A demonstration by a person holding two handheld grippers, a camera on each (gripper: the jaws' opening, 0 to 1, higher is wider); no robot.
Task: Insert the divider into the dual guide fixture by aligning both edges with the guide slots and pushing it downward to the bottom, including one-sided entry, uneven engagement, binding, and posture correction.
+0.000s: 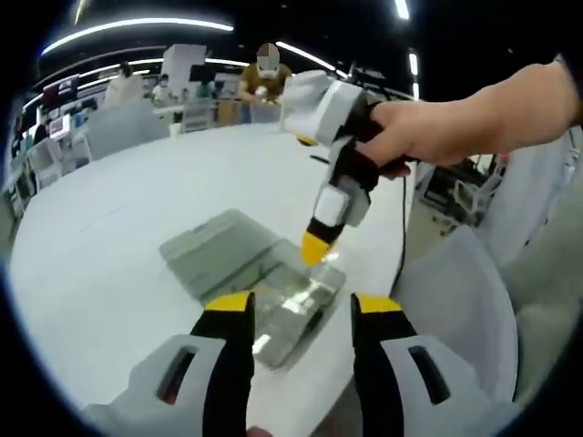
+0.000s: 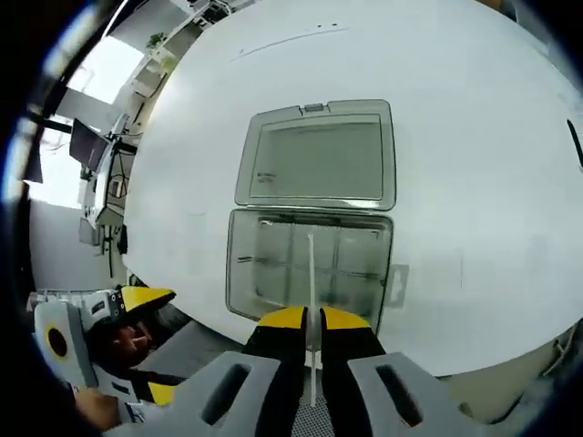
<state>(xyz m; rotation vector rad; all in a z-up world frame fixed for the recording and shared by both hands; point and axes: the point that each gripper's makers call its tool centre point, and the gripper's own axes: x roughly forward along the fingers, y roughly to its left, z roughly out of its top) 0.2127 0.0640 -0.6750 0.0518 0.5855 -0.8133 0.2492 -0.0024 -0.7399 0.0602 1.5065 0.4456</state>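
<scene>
In the right gripper view the right gripper (image 2: 311, 320) stood over the near edge of a clear plastic box (image 2: 310, 266) lying on a white table (image 2: 474, 155), its yellow-tipped jaws pressed together on a thin white divider (image 2: 311, 273) that ran upright from between them down into the middle of the box. The hinged lid (image 2: 319, 155) lay flat open on the table just beyond the box, and faint cross partitions showed through the clear walls. Whether the divider's edges sat in the guide slots could not be told. The left gripper view gave the side of this that the other lacked: a hand (image 1: 437, 123) wrapped around the body of the right gripper (image 1: 315, 250), whose yellow tip came down onto the far rim of the box (image 1: 291, 305), with the lid (image 1: 214, 241) spread out behind. There the left gripper (image 1: 296, 308) hung over the near end of the box, jaws spread apart and holding nothing. People sat at desks in the far background.
</scene>
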